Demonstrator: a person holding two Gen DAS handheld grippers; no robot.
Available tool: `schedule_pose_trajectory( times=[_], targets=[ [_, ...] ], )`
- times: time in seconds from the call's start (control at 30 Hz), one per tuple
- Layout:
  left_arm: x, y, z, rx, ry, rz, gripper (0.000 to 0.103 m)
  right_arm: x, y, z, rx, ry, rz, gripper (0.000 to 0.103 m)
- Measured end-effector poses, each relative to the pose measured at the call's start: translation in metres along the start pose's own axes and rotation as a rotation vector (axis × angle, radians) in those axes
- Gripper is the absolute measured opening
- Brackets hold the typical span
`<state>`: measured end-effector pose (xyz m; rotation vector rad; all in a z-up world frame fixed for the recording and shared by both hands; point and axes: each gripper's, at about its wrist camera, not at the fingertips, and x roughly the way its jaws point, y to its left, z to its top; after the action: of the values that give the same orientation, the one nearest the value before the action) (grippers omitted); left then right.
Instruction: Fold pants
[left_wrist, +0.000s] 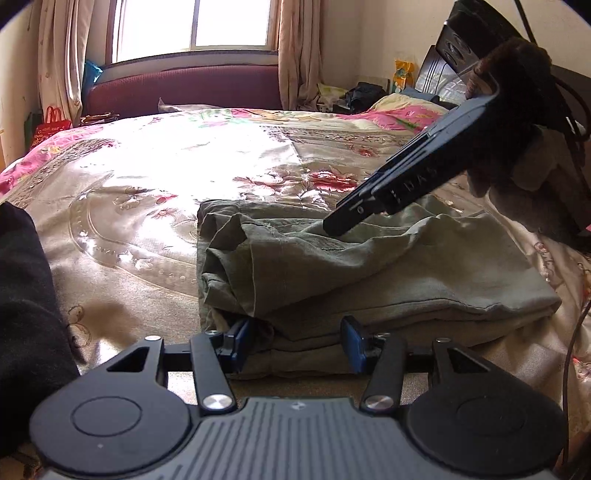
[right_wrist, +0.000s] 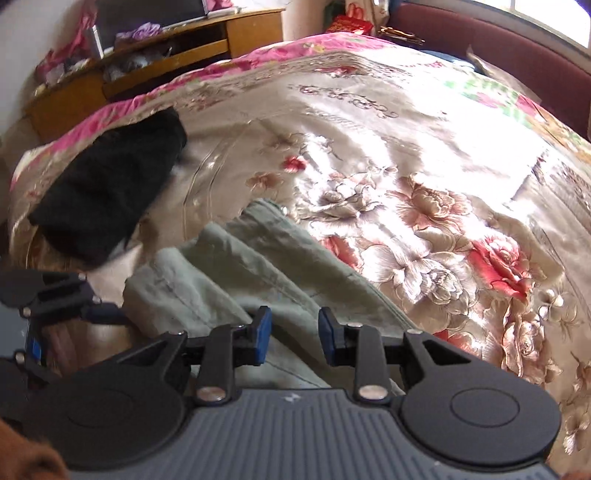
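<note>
The olive pants (left_wrist: 369, 273) are lying folded in a bundle on the bed (left_wrist: 147, 192), near its front edge. The left claw (left_wrist: 297, 345) is sitting open against the bundle's near edge, not pinching it. The right claw (right_wrist: 294, 336) is hanging open just over the top fold, nothing gripped. A black garment (right_wrist: 110, 192) is lying off toward the bed's left side.

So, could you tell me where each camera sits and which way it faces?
Left wrist: on the left gripper, facing across the bed toward the window; shows its fingers astride the pants edge, plus the right gripper.
Right wrist: on the right gripper, tilted down at the pants; shows its own parted fingers.
Shared: pants, floral bedspread, black garment.
</note>
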<state>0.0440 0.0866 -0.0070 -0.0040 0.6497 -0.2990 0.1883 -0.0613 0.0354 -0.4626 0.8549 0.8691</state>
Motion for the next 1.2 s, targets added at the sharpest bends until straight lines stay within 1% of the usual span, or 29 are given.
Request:
schedule_pose_trajectory(
  times=[0.03,0.07,0.13,0.2,0.23,0.27,0.3,0.33,0.37,0.4,0.43,0.47,0.53,0.57,0.6,0.67,0.7,0.73,0.77,0.8,0.83,0.87,0.93,1.03,1.07,1.17,1.2],
  targets=[
    [0.001,0.000,0.000,0.000,0.001,-0.001,0.064,0.003,0.009,0.000,-0.054,0.000,-0.005,0.029],
    [0.002,0.000,0.000,0.002,0.002,-0.002,0.064,0.009,0.018,0.000,-0.115,0.004,-0.027,0.028],
    [0.002,-0.001,0.000,0.006,0.004,-0.004,0.064,0.027,0.028,0.006,-0.167,0.023,-0.093,0.028],
    [0.003,-0.002,0.000,0.012,0.007,-0.005,0.064,0.045,0.033,0.014,-0.212,0.010,-0.185,0.026],
    [0.003,-0.002,0.000,0.014,0.008,-0.006,0.064,0.050,0.031,0.018,-0.210,-0.010,-0.237,0.026],
    [0.004,-0.002,0.000,0.014,0.010,-0.009,0.064,0.051,0.024,0.023,-0.165,-0.032,-0.269,0.025],
    [0.004,-0.002,0.000,0.013,0.011,-0.011,0.064,0.047,0.012,0.028,-0.074,-0.056,-0.272,0.025],
    [0.005,-0.002,-0.001,0.014,0.012,-0.014,0.064,0.043,0.000,0.032,0.011,-0.075,-0.267,0.025],
    [0.005,-0.002,-0.001,0.015,0.011,-0.015,0.064,0.037,-0.007,0.034,0.056,-0.079,-0.250,0.027],
    [0.005,-0.002,-0.001,0.014,0.010,-0.018,0.064,0.030,-0.006,0.035,0.048,-0.086,-0.216,0.030],
    [0.005,-0.001,-0.001,0.013,0.008,-0.021,0.064,0.022,-0.001,0.035,0.024,-0.098,-0.166,0.030],
    [0.005,-0.001,-0.001,0.012,0.007,-0.023,0.064,0.018,0.003,0.036,0.024,-0.090,-0.116,0.030],
    [0.005,0.000,-0.001,0.009,0.006,-0.027,0.065,0.016,0.010,0.043,0.099,-0.040,0.016,0.028],
    [0.006,0.000,-0.001,0.009,0.006,-0.031,0.065,0.017,0.014,0.045,0.120,-0.032,0.051,0.028],
    [0.006,0.000,-0.001,0.010,0.007,-0.034,0.065,0.021,0.020,0.048,0.130,-0.022,0.068,0.028],
    [0.005,-0.001,-0.001,0.017,0.006,-0.036,0.065,0.028,0.030,0.052,0.156,-0.014,0.056,0.028],
    [0.005,-0.001,-0.001,0.020,0.005,-0.037,0.065,0.031,0.031,0.053,0.184,-0.011,0.068,0.030],
    [0.004,-0.002,-0.002,0.021,0.004,-0.041,0.065,0.036,0.032,0.053,0.207,0.000,0.082,0.029],
    [0.004,-0.002,-0.002,0.023,0.004,-0.043,0.065,0.042,0.035,0.053,0.220,0.028,0.073,0.028],
    [0.003,-0.002,-0.002,0.025,0.003,-0.044,0.065,0.048,0.039,0.051,0.211,0.056,0.026,0.028],
    [0.003,-0.003,-0.002,0.026,0.002,-0.046,0.065,0.050,0.043,0.050,0.194,0.060,-0.002,0.029],
    [0.002,-0.003,-0.002,0.026,0.001,-0.049,0.065,0.049,0.046,0.049,0.193,0.051,-0.010,0.030],
    [0.002,-0.002,-0.002,0.025,-0.001,-0.053,0.065,0.045,0.050,0.049,0.215,0.028,-0.031,0.029],
    [0.002,-0.003,-0.002,0.026,-0.003,-0.057,0.065,0.049,0.055,0.053,0.202,0.006,-0.106,0.032],
    [0.002,-0.003,-0.003,0.027,-0.004,-0.056,0.065,0.050,0.053,0.053,0.215,0.006,-0.109,0.032],
    [0.001,-0.004,-0.003,0.039,-0.008,-0.052,0.065,0.058,0.038,0.055,0.311,0.040,-0.068,0.031],
    [0.001,-0.005,-0.003,0.043,-0.008,-0.051,0.065,0.057,0.032,0.056,0.362,0.050,-0.043,0.032]
  ],
)
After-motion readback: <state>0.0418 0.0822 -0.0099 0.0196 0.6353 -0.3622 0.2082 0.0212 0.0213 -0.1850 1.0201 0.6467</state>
